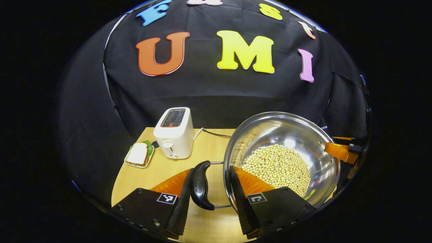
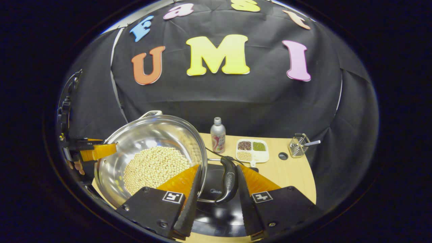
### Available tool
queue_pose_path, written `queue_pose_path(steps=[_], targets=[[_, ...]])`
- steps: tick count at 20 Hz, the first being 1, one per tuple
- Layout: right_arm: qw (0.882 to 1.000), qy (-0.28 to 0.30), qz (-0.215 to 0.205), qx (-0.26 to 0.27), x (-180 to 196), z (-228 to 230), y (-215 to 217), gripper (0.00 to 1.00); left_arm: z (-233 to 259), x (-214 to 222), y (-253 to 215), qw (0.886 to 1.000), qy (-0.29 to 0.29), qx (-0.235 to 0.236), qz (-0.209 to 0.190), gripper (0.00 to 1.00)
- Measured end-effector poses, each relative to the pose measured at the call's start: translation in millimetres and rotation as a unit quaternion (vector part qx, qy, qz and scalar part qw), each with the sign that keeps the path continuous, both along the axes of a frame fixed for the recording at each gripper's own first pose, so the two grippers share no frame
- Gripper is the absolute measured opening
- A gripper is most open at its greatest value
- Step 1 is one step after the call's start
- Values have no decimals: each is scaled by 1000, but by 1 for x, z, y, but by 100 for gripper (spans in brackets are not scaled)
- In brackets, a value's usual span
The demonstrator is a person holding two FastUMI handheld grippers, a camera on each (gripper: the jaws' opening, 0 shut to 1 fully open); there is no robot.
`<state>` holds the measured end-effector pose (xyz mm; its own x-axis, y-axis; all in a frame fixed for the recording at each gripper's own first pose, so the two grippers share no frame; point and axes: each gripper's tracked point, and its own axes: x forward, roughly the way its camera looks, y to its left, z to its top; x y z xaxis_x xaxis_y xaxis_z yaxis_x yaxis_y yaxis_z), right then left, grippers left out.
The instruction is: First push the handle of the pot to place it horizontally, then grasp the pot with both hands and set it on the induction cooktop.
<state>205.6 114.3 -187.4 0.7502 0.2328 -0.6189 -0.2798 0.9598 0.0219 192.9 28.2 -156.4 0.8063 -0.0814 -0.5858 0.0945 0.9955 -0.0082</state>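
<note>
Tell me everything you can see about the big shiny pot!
The pot is a wide, round, shiny steel one, open on top, with a heap of pale soybeans inside. Each side has a black handle on a thin wire loop, lying flat. The left claw sits around one handle, the right claw around the other. A black induction cooktop lies below its right side.

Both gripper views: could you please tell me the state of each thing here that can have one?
pot: no lid, holds pale beans.
left gripper: open, fingers either side of one black handle.
right gripper: open, fingers either side of the other handle.
bottle: upright, capped.
toaster: upright, cord attached.
divided dish: all three compartments filled.
</note>
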Motion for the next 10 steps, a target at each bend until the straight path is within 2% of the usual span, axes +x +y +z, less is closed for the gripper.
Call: queue_pose_path(steps=[1, 8, 9, 10], targets=[[1000, 1, -3, -1, 3, -1, -11, 58, -1, 1, -10, 1000, -2, 3, -3, 60], [1000, -8, -28, -10, 14, -7, -74, 58, -13, 14, -72, 1000, -1, -1, -29, 60], [999, -7, -33, -10, 15, -8, -80, 60, -17, 16, -78, 999, -1, -2, -32, 60], [999, -7, -36, -10, 16, -11, -87, 58, -19, 18, -86, 999, 0, -2, -37, 60]])
